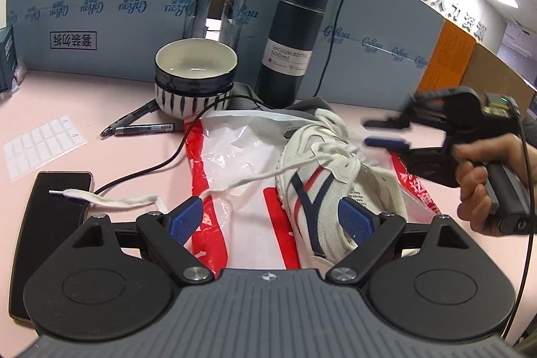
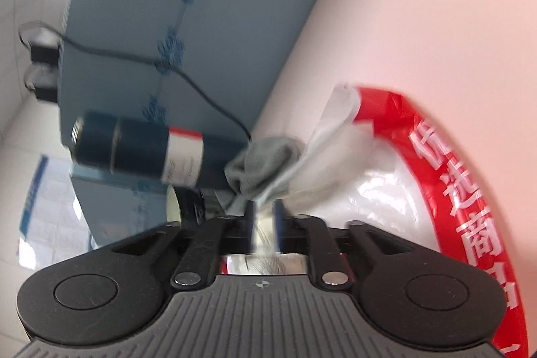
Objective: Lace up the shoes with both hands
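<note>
White shoe (laces loose)

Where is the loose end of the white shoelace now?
In the left wrist view, the loose lace end lies at the left, on the black phone, beside the black cable. It runs from the sneaker, left of the open left gripper.
</note>
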Demonstrator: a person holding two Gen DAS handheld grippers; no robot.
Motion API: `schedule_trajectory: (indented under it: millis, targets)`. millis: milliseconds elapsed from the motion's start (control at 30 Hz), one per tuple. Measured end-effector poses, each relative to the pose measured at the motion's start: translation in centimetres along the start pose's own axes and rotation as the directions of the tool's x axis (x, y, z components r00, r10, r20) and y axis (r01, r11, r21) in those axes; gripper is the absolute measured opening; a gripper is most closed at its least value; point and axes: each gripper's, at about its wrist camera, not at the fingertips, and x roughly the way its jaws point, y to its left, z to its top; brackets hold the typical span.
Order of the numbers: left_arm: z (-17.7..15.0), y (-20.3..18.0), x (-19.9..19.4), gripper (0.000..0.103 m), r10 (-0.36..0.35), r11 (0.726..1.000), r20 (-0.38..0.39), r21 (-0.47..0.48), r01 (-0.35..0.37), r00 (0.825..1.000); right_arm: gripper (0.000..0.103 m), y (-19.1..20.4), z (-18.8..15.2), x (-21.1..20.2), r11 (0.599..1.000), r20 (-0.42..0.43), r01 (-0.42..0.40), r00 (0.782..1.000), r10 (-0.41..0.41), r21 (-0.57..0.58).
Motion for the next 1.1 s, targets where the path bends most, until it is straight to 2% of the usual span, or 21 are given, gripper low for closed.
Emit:
schedule_trajectory:
  millis: [33, 133, 233, 367, 433, 467, 500, 633, 733, 900, 1000, 1100]
  targets:
    - [-0.1, -0.1, 0.0, 0.086, 0.0, 1.0, -0.004, 0.003, 0.0, 1.0, 0.044, 0.1, -0.4, 0.5, 1.0, -0.015, 0.003, 1.0, -0.003, 0.011]
    - [-0.2, -0.2, -0.5, 0.086, 0.006, 1.0, 0.006, 0.013, -0.006, 1.0, 0.043, 0.4, -0.1, 2.0, 0.999, -0.027, 0.05, 0.998, -0.05, 0.0]
    - [-0.5, 0.0, -0.9, 0.086, 0.02, 1.0, 0.009, 0.013, -0.02, 1.0, 0.043, 0.1, 0.0, 2.5, 0.994, 0.026, 0.112, 0.993, -0.112, -0.001]
    - [-0.9, 0.6, -1.6, 0.086, 0.047, 0.999, 0.009, -0.006, -0.047, 0.999, 0.042, -0.6, 0.4, 3.4, 0.993, 0.082, 0.115, 0.99, -0.118, 0.04]
    - [-1.0, 0.9, -1.8, 0.086, 0.058, 0.998, 0.008, -0.016, -0.057, 0.998, 0.034, -0.7, 0.7, 3.8, 0.994, 0.094, 0.108, 0.99, -0.11, 0.022]
    - [-1.0, 1.0, -1.9, 0.086, 0.061, 0.998, 0.009, -0.018, -0.061, 0.998, 0.016, -0.7, 0.8, 4.0, 0.994, 0.094, 0.108, 0.99, -0.108, 0.01]
    - [-1.0, 1.0, -2.0, 0.086, 0.065, 0.998, 0.01, -0.02, -0.064, 0.998, 0.006, -0.7, 0.9, 4.2, 0.994, 0.094, 0.107, 0.99, -0.107, 0.002]
    - [-1.1, 1.3, -2.2, 0.086, 0.069, 0.997, 0.014, -0.026, -0.068, 0.998, 0.004, -0.8, 0.9, 3.5, 0.998, 0.067, 0.059, 0.996, -0.057, -0.017]
    - [-1.0, 1.2, -2.0, 0.086, 0.057, 0.998, 0.014, -0.029, -0.057, 0.998, 0.004, 0.1, 0.9, 1.4, 0.997, 0.04, -0.038, 0.998, 0.041, -0.061]
    - [-0.6, 0.4, -1.2, 0.086, 0.016, 1.0, 0.012, -0.016, -0.015, 1.0, 0.004, 3.5, 2.2, -5.0, 0.966, 0.066, -0.115, 0.989, 0.134, -0.231]
    - [-0.2, -0.5, -0.5, 0.086, -0.005, 1.0, 0.008, 0.009, 0.005, 1.0, 0.004, 6.6, 3.6, -9.2, 0.932, 0.102, -0.124, 0.98, 0.168, -0.341]
    - [0.1, -1.4, 0.2, 0.086, -0.018, 1.0, 0.003, 0.025, 0.018, 1.0, 0.004, 10.3, 5.3, -13.0, 0.878, 0.111, -0.1, 0.979, 0.17, -0.468]
